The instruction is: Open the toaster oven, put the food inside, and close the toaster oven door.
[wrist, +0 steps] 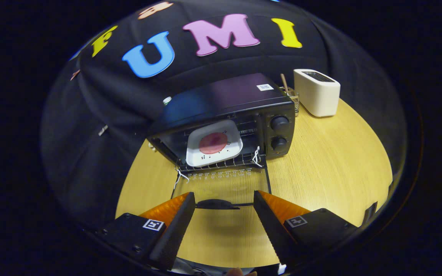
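While gripper [224, 199] wide: one toaster oven [228, 115], two knobs [279, 123], one plate [214, 143].

Basket [292, 99] mostly hidden behind toaster oven [228, 115]; contents unclear.

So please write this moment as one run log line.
door open flat | plate on rack | tool open at door handle | next: close
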A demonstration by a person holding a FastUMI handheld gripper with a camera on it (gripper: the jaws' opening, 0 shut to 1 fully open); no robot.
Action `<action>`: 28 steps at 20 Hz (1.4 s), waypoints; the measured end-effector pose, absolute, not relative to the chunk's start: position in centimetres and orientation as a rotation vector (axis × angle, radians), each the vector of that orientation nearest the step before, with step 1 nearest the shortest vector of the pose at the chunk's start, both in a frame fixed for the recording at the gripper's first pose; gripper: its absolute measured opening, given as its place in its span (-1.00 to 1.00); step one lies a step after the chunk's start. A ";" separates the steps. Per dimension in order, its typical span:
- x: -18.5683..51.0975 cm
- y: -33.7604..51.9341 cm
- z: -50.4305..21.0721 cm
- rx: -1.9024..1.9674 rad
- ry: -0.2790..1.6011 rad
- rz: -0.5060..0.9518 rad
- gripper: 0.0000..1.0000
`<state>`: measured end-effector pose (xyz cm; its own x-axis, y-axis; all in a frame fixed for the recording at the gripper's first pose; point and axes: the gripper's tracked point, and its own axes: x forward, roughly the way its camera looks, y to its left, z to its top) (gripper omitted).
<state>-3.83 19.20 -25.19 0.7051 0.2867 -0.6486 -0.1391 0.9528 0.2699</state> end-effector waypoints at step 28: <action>-2.8 22.8 -37.2 -0.088 0.862 0.182 0.99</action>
